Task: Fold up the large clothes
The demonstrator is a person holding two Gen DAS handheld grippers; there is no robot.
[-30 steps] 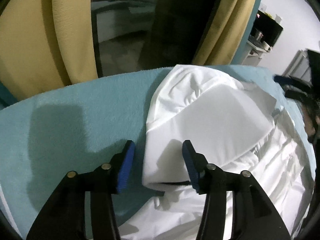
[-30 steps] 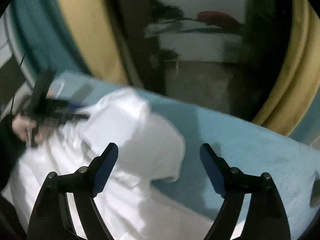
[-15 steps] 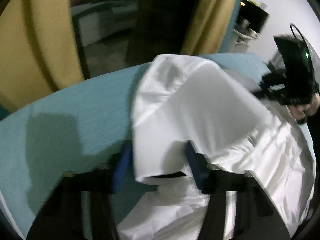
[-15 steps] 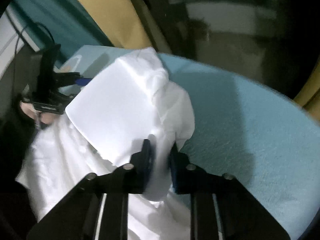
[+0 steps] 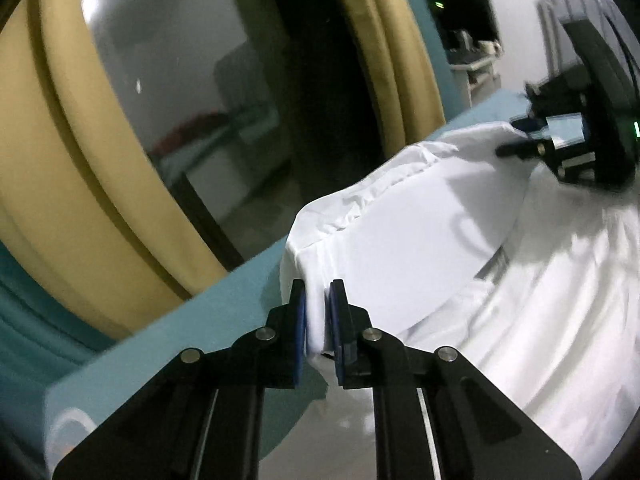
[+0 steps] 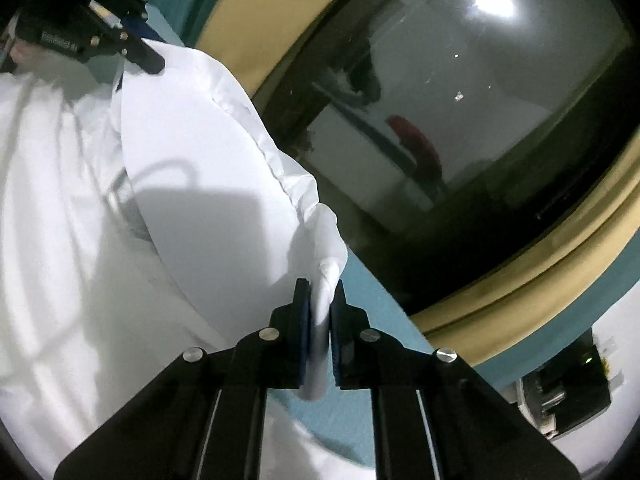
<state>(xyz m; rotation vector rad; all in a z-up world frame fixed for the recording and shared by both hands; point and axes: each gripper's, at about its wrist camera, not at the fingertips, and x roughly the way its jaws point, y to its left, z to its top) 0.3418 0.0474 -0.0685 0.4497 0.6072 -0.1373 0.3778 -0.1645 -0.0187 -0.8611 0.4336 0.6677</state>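
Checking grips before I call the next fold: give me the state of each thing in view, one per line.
left gripper: jaws just closed, shut on white garment corner.
right gripper: shut on the opposite corner.
white garment: top edge lifted between both grippers, rest crumpled on the table.
blue table cover: flat, partly bare.
yellow curtains: drawn aside from the dark window.

Left tool (image 5: 318,320) jaws just closing, pinching cloth, right tool (image 6: 320,334) clamped likewise

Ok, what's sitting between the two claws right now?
One taut stretch of the white garment, nothing else. The left claw and right claw each pinch an end corner; both wrist views show it.
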